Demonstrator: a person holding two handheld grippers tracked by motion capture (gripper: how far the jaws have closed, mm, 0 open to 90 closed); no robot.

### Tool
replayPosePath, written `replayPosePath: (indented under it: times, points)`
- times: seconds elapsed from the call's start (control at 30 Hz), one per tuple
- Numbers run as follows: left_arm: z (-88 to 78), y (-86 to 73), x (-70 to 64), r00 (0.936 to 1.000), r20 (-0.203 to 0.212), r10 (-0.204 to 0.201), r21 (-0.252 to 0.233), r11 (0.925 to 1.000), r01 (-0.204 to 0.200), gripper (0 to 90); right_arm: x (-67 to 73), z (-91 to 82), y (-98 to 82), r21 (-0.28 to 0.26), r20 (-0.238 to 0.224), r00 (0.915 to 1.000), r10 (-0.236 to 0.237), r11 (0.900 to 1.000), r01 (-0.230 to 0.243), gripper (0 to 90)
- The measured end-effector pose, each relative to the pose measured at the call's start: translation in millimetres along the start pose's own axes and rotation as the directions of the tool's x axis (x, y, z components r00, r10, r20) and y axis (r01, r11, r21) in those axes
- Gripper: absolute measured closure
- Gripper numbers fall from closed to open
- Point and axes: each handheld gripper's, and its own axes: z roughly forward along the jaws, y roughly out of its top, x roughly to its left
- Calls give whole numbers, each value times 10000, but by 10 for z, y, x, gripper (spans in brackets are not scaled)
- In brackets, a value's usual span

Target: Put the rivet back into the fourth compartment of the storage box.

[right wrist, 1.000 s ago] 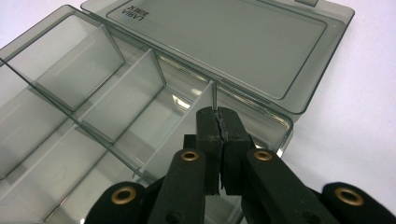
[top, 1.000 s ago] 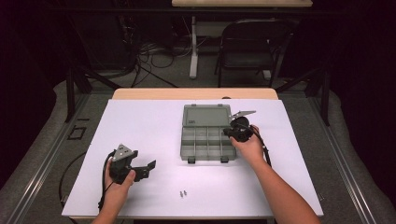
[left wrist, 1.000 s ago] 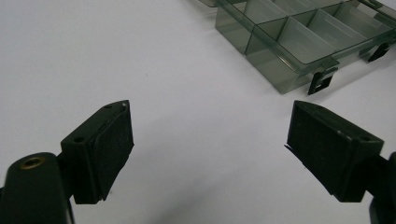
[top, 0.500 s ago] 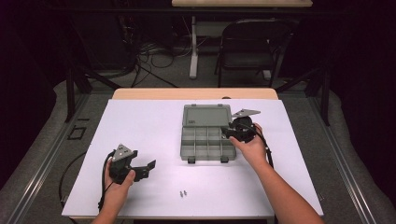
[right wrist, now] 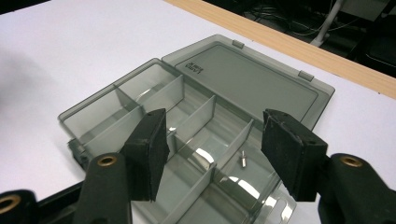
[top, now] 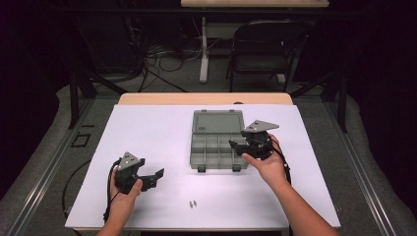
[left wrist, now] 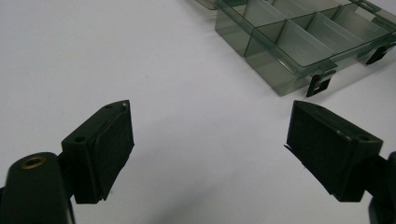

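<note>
On the white table [top: 147,132], seen from above, an open grey compartment box [top: 216,142] lies right of the middle, its lid folded flat toward the far edge. The right gripper [top: 235,146] hovers at the box's right side, held in the person's right hand [top: 263,160]. A second ago it sat lower and closer over the compartments; since then it has drawn up and a little outward, and its jaws have just been opening, with nothing between them. The left gripper [top: 156,176] rests near the front left of the table, in the same spot as before, jaws spread and empty. Two small screws [top: 193,202] lie side by side near the front edge, between the two arms, unmoved.

Along the left gripper [left wrist: 208,140], both black pads stand wide apart over bare white table, gripping nothing; the box's near corner and a latch [left wrist: 322,84] show at upper right.

Along the right gripper [right wrist: 212,149], the pads are well apart above the box [right wrist: 140,100], holding nothing. One small screw [right wrist: 243,159] lies loose in a compartment below them, touching neither pad.
</note>
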Motion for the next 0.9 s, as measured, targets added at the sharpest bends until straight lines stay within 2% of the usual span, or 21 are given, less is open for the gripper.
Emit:
replayPosePath:
  times: [0.07, 0.13, 0.27, 0.4, 0.6, 0.9]
  points:
    - [0, 0, -3, 10000, 13, -9, -4, 10000, 9, 149, 24, -47, -19, -109, -40, 10000, -58, 9999, 57, 411]
    - [1, 1, -4, 10000, 23, -1, -18, 10000, 1, 149, 52, -88, -44, -42, -203, 9998, 83, 10000, -84, 410]
    - [3, -1, -5, 10000, 30, -26, 0, 10000, 26, 149, 123, -156, -119, -85, -243, 9995, 221, 9997, -223, 347]
    - [8, -1, -10, 10000, 38, -21, 0, 10000, 21, 150, 198, -213, -203, -268, -149, 9999, 14, 9996, -18, 288]
    - [9, -1, -13, 10000, 19, -6, 3, 10000, 6, 150, 292, -259, -324, -418, -523, 9986, 12, 9991, -34, 286]
    - [3, -1, -7, 10000, 23, 12, -5, 10000, -12, 150, 427, -236, -423, -259, -765, 9969, -172, 9995, 152, 286]
